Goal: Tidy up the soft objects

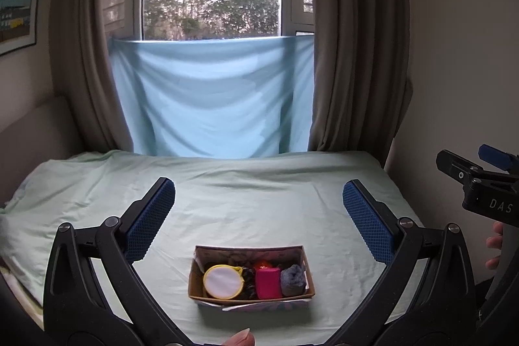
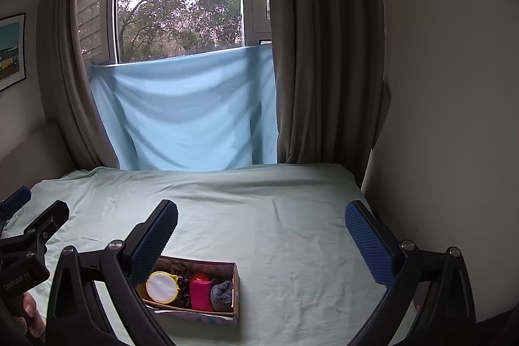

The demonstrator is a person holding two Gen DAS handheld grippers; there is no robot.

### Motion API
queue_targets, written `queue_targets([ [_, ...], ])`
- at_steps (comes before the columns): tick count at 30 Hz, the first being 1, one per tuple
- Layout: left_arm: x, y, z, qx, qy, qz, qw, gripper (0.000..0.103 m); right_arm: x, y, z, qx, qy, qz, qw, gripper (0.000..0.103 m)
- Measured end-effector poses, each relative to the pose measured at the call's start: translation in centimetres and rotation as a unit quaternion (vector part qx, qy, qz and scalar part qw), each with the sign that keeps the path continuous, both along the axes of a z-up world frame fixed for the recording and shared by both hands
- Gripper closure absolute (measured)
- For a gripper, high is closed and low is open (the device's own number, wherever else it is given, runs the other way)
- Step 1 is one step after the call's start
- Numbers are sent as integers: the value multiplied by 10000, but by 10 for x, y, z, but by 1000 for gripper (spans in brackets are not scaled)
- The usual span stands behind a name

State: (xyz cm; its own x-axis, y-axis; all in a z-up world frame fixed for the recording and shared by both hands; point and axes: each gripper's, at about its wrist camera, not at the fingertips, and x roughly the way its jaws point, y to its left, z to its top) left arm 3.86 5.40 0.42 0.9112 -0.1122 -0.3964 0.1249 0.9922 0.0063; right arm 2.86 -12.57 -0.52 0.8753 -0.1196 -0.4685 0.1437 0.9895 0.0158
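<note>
A shallow cardboard box [image 1: 194, 273] sits on the pale green bed sheet [image 1: 246, 209] near the front edge. It holds a round white pad with a yellow rim [image 1: 222, 281], a pink roll [image 1: 267, 282], a grey rolled sock [image 1: 293, 279], a dark patterned item and something red-orange [image 1: 262, 264] behind. The box also shows in the right wrist view [image 2: 236, 291]. My left gripper [image 1: 259, 200] is open and empty, above and behind the box. My right gripper [image 2: 261, 219] is open and empty, to the right of the box and above it; it also shows in the left view [image 1: 473, 177].
A light blue cloth [image 1: 211, 99] hangs over the window sill behind the bed, between brown curtains [image 1: 353, 54]. Walls stand close on the left and right. A framed picture [image 1: 16, 12] hangs on the left wall.
</note>
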Motion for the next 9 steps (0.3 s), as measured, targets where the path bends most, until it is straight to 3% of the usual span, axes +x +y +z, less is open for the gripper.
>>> queue_targets([
  [9, 6, -8, -5, 75, 65, 9, 10000, 0, 12, -1, -3, -3, 172, 55, 9998, 0],
])
